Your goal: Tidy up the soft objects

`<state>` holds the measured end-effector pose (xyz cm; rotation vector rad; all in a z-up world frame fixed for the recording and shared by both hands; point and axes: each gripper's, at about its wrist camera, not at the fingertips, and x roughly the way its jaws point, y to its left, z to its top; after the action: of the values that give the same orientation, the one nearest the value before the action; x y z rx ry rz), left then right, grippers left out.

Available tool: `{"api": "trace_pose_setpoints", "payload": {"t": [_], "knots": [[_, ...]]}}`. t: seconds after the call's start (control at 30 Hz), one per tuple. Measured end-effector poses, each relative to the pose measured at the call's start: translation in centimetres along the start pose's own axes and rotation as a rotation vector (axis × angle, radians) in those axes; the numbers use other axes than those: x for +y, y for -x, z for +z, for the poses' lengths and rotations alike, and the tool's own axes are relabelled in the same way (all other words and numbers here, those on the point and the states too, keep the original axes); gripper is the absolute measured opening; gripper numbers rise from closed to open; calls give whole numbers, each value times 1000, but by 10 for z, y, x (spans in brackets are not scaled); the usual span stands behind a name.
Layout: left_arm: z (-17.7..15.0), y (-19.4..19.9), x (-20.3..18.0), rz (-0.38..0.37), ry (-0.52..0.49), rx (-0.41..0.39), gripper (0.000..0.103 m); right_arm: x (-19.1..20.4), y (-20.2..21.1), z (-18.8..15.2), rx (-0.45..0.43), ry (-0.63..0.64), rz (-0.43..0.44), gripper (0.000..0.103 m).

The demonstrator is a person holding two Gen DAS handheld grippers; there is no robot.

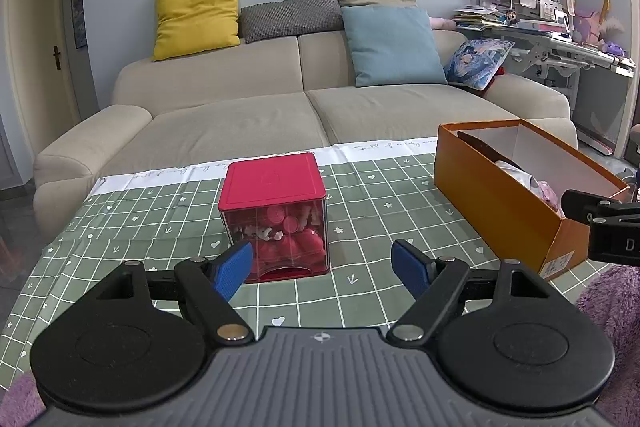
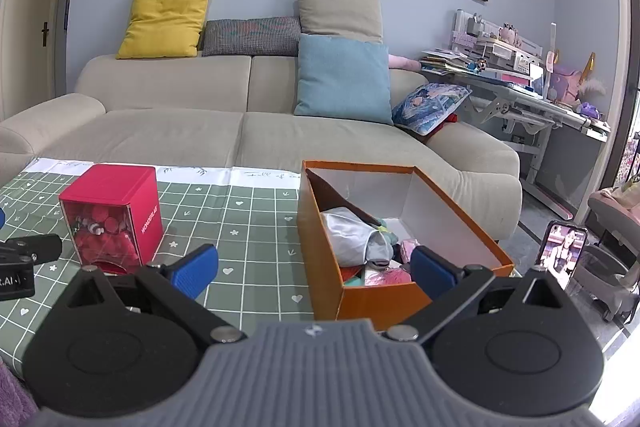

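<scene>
Nearest to us, our left tongs [image 1: 322, 269] stand wide open at the bottom of the left view, holding nothing, blue pads [image 1: 234, 269] apart over the green checked tablecloth [image 1: 140, 227]. Just beyond them, at mid-frame, sits the red box [image 1: 276, 215] with a clear front, small red and white things inside. Our right tongs [image 2: 314, 265] are likewise spread wide and hold nothing, low in the right view, with the near end of the orange shoebox [image 2: 320, 247] between the pads. Inside the shoebox lie the soft things [image 2: 360, 239]: a pale grey cloth, something pink, something teal. A phone [image 2: 562, 253] stands lit at the right edge. Farther back runs the beige sofa [image 2: 168, 135] with yellow, grey and blue cushions.
</scene>
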<state>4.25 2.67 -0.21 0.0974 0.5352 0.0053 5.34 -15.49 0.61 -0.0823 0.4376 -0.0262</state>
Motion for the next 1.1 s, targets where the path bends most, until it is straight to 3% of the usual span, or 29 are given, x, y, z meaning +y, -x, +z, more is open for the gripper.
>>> {"api": "trace_pose_setpoints", "payload": {"t": [1.1], "knots": [[-1,0,-2,5,-12,8,93,0,-3,-1,12,-10,7,100]]}}
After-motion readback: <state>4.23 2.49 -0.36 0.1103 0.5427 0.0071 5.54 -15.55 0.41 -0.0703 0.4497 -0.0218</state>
